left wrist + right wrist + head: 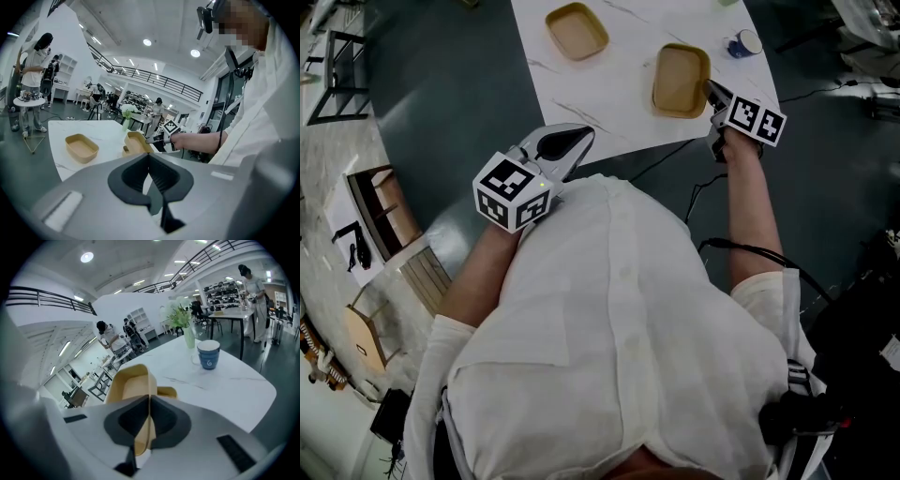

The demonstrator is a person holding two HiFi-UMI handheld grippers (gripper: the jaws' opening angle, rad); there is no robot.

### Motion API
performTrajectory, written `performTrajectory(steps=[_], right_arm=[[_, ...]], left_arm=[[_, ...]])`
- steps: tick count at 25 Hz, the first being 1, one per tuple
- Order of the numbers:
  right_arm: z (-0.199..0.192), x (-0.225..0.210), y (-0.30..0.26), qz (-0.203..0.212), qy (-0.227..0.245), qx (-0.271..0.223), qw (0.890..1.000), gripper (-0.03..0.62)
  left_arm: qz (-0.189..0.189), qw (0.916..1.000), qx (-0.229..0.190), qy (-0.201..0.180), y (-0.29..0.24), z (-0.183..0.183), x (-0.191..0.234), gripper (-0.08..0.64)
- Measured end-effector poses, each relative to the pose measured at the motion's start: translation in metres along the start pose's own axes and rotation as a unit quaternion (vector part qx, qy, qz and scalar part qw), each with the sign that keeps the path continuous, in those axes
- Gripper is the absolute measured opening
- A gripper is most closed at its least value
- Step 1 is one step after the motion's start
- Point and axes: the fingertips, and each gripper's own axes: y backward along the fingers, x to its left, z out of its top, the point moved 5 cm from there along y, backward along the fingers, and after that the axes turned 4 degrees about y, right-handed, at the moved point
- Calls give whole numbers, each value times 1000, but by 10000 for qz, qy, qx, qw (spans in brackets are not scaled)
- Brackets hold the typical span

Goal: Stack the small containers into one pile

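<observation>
Two tan oblong containers show on the white marble table (609, 103). One container (577, 31) (81, 147) sits flat, far from both grippers. My right gripper (717, 98) (150, 401) is shut on the side wall of the other container (680, 80) (129, 385), which is tilted up on the table. A further tan edge (166, 391) (125, 150) peeks from beneath it; I cannot tell what it belongs to. My left gripper (555, 148) (150, 164) hangs shut and empty at the table's near edge, pointing towards the containers.
A blue mug (743, 43) (208, 355) stands at the table's right edge, with a vase of green stems (187, 333) beyond it. Cables (750, 248) trail on the dark floor. Shelving (389, 206) stands left. People stand in the room behind.
</observation>
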Motion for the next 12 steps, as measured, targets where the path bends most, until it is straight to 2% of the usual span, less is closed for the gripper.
performTrajectory(steps=[6,12], right_arm=[[-13,-22,-7,-22,-752,-41,9972,14],[-21,-29,-15,-85,-995,35,9950,14]], left_arm=[[114,9999,3,-7,0,-5,-5,8],[213,9998,-4,39,7,-8,-3,8]])
